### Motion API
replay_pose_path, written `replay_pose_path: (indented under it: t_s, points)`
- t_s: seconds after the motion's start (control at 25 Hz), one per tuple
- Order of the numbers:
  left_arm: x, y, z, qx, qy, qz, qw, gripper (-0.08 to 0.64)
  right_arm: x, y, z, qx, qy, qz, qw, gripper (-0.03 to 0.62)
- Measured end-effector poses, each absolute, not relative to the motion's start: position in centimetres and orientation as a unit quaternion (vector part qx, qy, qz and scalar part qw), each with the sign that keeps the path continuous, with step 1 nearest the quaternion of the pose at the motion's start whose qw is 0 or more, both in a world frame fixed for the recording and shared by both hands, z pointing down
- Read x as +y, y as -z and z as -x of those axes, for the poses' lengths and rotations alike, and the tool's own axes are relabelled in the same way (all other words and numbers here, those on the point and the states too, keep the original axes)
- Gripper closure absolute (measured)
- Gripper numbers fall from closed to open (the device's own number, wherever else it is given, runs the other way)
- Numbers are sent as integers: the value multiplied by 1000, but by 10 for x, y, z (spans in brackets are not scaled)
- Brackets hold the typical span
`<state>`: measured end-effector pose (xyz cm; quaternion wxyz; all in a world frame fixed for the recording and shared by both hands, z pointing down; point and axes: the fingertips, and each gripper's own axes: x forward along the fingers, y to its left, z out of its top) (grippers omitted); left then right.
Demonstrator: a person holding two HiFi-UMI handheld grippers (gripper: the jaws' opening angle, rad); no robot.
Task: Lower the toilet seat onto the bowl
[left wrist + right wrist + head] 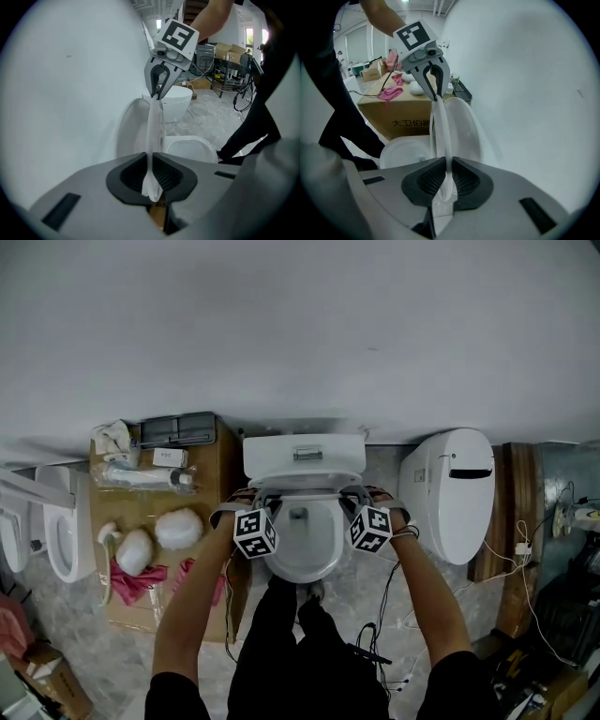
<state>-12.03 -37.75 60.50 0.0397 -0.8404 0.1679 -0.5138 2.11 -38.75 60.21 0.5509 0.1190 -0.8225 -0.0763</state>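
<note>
A white toilet (302, 559) stands against the wall, and its thin white seat (305, 487) is upright in front of the tank (303, 454). My left gripper (266, 504) grips the seat's left side and my right gripper (348, 503) its right side. In the left gripper view the seat (153, 126) runs edge-on between the dark pads of the left gripper (151, 176), and the right gripper (158, 90) clamps its far side. The right gripper view mirrors this: the seat (439, 131) sits pinched in the right gripper (449, 176), with the left gripper (434, 90) beyond. The lid (465, 126) stays up behind, and the bowl (403, 154) lies below.
A second toilet (459, 493) with its lid down stands to the right. On the left is a cardboard box (141, 512) bearing white bundles and a pink cloth (136, 579), with another toilet (61, 531) beyond it. Cables (394, 615) trail across the floor by the person's legs.
</note>
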Motion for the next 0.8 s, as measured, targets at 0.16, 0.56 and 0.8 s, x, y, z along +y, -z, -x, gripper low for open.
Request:
replay_pose_path:
  t_s: [0.16,0.56,0.8]
  points:
    - [-352,-607,118,151,529,834,43,517,-362,-604,-23,-822,88,-94,554,534]
    - [-249,-637,108,68,569,817,59,503,-257,-633,-34,-823,97,-11,560,522]
    - [-195,-663,104,58,579,810,67,491,-202,-661,-38,-816,116,28,565,508]
